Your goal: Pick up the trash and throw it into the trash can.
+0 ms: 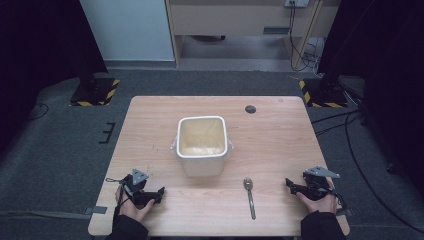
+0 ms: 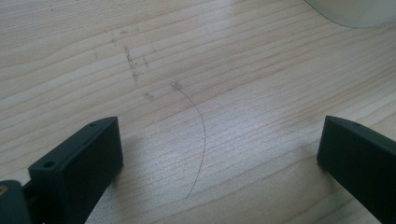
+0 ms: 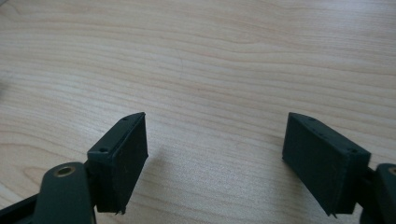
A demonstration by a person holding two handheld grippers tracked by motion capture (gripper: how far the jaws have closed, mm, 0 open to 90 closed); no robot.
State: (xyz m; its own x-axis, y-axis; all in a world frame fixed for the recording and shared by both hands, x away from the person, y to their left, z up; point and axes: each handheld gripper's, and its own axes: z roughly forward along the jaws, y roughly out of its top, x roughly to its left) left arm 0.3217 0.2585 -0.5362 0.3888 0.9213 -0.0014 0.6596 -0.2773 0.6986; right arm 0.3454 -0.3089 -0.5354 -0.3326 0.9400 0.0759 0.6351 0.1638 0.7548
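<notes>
While tongs rest apart, spoon [image 1: 249, 194] lies nearer right tongs [image 1: 291, 185].

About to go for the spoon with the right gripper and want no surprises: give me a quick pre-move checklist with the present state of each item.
1. Right gripper jaws open, nothing between them: ok.
2. Left gripper jaws open and empty, low over the table: ok.
3. Spoon lies flat on the wood, bowl end away from the person, handle toward the near edge, free of other things: ok.
4. Path from right gripper to spoon is bare wood: ok.
5. White bin stands upright behind the spoon, apart from it: ok.
6. Bin holds nothing loose that matters: cannot tell; its inside looks pale and bare, but the bottom is unclear.
</notes>
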